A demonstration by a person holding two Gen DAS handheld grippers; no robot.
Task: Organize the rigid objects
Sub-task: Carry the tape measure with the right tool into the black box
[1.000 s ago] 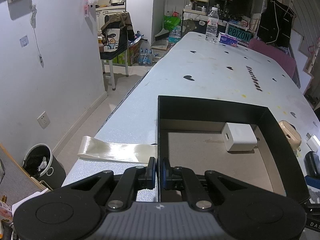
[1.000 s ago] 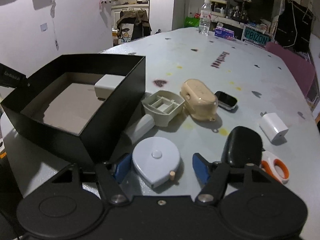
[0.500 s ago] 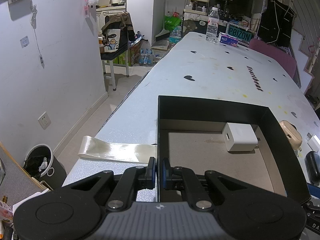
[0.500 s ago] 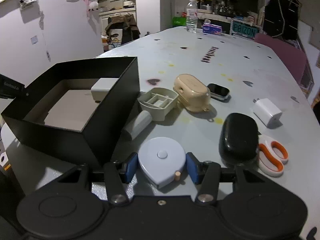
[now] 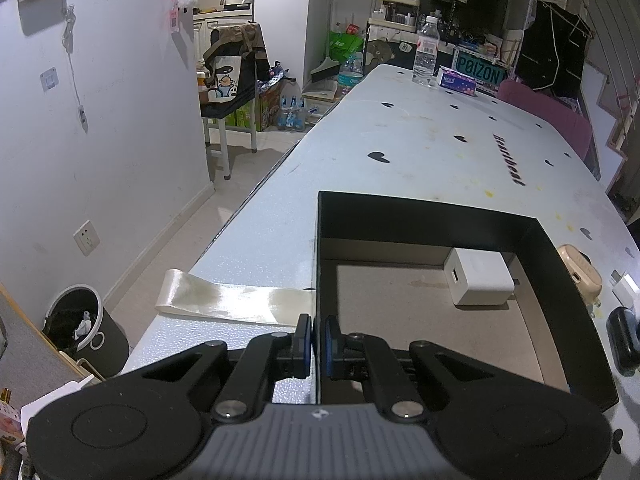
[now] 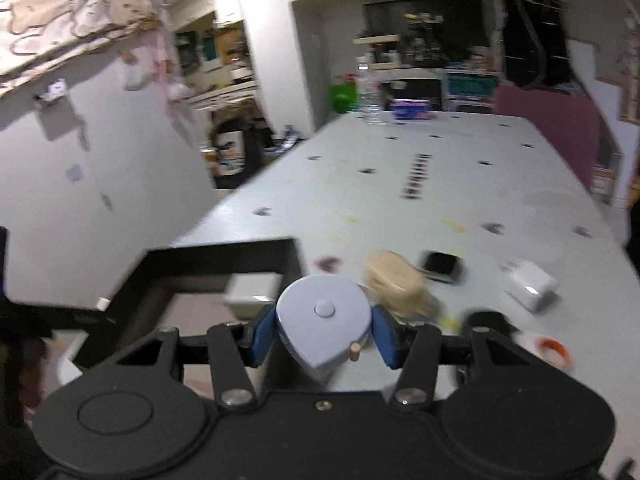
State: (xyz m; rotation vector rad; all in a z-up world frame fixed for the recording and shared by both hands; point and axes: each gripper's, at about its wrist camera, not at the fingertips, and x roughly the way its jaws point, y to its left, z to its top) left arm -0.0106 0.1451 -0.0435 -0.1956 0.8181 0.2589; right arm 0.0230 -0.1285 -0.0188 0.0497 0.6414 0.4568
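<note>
My left gripper (image 5: 317, 338) is shut on the near left wall of the black box (image 5: 434, 213), which holds a white charger block (image 5: 479, 277) in its far right corner. My right gripper (image 6: 323, 330) is shut on a pale blue tape measure (image 6: 324, 318), lifted off the table beside the box (image 6: 216, 260). Beyond it on the table lie a beige case (image 6: 396, 284), a small dark device (image 6: 440, 266), a white charger (image 6: 530, 284), a black case (image 6: 486, 318) and orange-handled scissors (image 6: 554, 350).
A strip of clear tape (image 5: 232, 300) lies on the table's near left corner. A water bottle (image 5: 426, 52) and a tissue pack (image 5: 458, 80) stand at the table's far end. A bin (image 5: 86, 328) sits on the floor at the left.
My right gripper closed on the pale blue tape measure and lifted it off the table, rolling somewhat. The left gripper and the box have not moved.
</note>
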